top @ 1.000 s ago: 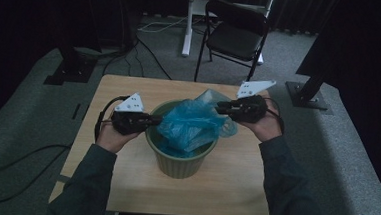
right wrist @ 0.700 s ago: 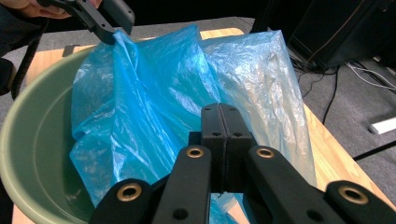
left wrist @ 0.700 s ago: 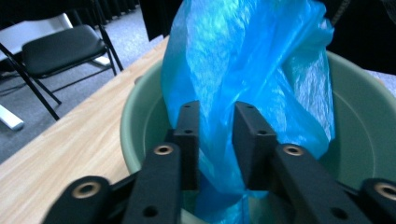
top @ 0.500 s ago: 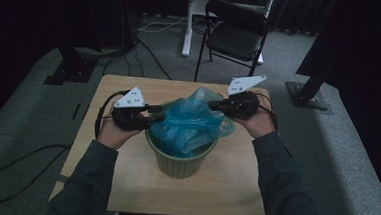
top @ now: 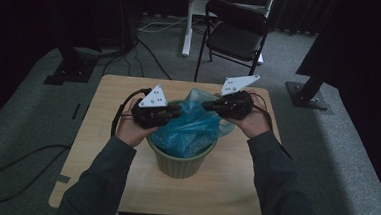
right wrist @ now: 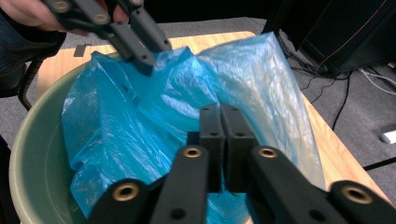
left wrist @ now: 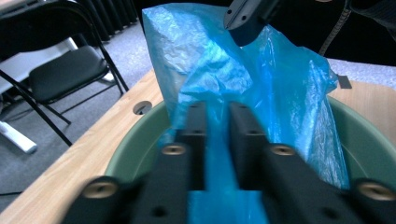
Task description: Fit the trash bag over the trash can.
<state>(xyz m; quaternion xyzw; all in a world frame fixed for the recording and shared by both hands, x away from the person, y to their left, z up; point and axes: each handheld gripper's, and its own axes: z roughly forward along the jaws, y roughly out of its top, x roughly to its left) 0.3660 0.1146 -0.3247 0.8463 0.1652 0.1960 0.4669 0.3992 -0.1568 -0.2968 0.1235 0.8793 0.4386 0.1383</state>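
L gripper point(top: 174, 111) fingers clamped, R gripper point(top: 209, 105) too

A person at a wooden table point(top: 104, 182) holds the left gripper point(top: 174, 112) and right gripper point(top: 209, 105) against a blue plastic bag point(top: 189, 130) in a green bin point(top: 180, 164); a black chair point(top: 235, 35) stands beyond.

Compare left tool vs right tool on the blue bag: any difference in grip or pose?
Left tool: jaws stand slightly apart, a strip of the blue bag between them; they have just been closing. Right tool: jaws pressed together on the film. In the high view the left tool sits nearer the person, at the green basin's rim; the right one sits farther back. Both pinch the same bag above the basin.
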